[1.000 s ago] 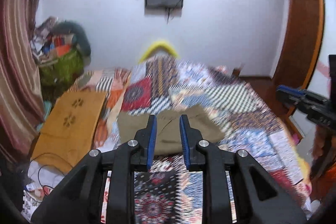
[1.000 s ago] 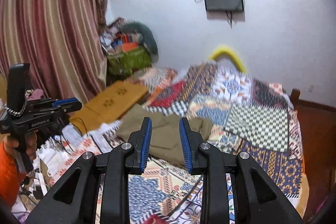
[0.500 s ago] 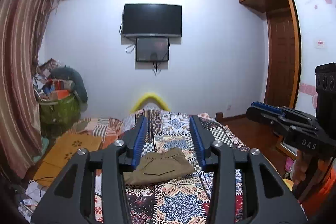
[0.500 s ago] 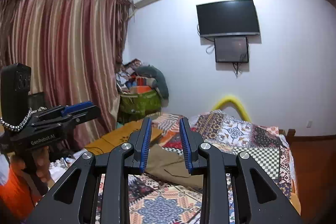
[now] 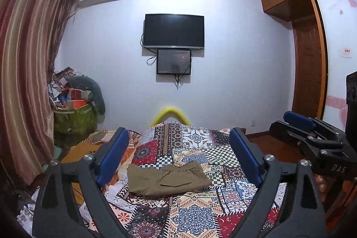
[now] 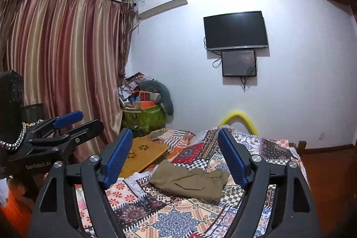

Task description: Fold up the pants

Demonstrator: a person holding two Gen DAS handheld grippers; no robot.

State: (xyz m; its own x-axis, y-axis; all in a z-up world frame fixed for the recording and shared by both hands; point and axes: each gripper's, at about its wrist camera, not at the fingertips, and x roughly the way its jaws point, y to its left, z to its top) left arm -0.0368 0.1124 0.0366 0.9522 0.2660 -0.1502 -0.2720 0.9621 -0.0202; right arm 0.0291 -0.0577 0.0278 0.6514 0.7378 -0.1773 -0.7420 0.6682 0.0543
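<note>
- Pants (image 5: 167, 180): folded in an olive bundle, lying flat mid-bed on the patchwork quilt (image 5: 196, 215), quilt showing on every side.
- Left gripper (image 5: 178, 157): jaws have just been opening, now spread wide, nothing between them, above the bed.
- Right gripper (image 6: 174, 157): likewise just opened, empty, off the cloth.
- Wooden board (image 6: 145, 153): lies left of the pants.

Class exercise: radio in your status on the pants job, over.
Left gripper and right gripper open, jaws just widened, empty. Pants folded on the quilt. Nothing in the way.
</note>
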